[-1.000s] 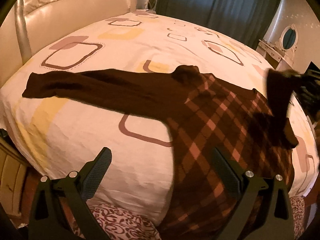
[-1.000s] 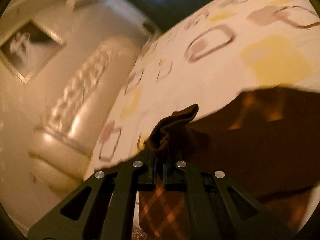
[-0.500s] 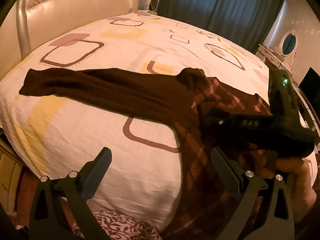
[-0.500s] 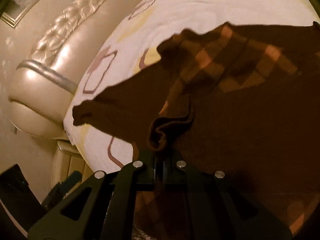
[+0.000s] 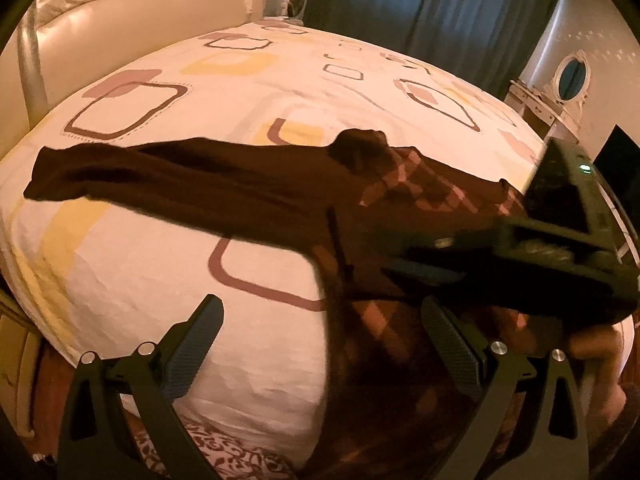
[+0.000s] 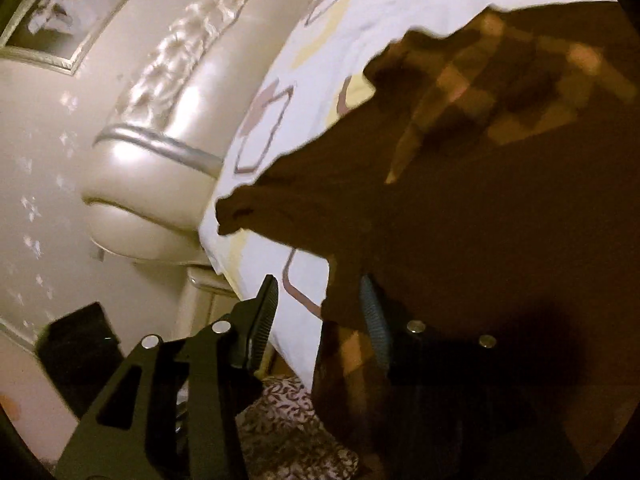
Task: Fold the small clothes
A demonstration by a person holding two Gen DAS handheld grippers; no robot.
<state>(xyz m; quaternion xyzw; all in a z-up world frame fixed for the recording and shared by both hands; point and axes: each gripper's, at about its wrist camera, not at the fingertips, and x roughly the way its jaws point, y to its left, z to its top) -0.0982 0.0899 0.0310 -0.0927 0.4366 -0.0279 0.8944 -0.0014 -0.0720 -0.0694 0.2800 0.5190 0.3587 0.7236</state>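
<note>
A dark brown sweater [image 5: 240, 192] with a pink-and-brown plaid front lies spread on the bed sheet [image 5: 140, 260]. One long sleeve stretches out to the left. My left gripper [image 5: 324, 336] hangs open over the bed's near edge, above the sweater's left side, with nothing gripped. My right gripper [image 5: 384, 256] reaches in from the right, low over the plaid body. In the right wrist view the sweater [image 6: 480, 220] fills the right half. The right gripper [image 6: 320, 312] has its jaws opening. A fold of brown fabric lies loose between them, next to the right finger, and the pads do not press on it.
A padded cream headboard [image 5: 120, 20] stands at the far left, with a bedside cabinet [image 6: 200, 300] below it. Dark curtains [image 5: 420, 12] hang behind the bed. A dresser with an oval mirror [image 5: 572, 76] is at the right. Patterned fabric [image 5: 224, 456] lies below the bed's edge.
My right gripper came down from the right with the sleeve cuff, laid it over the sweater's body, then opened and let it go. The left gripper stayed put.
</note>
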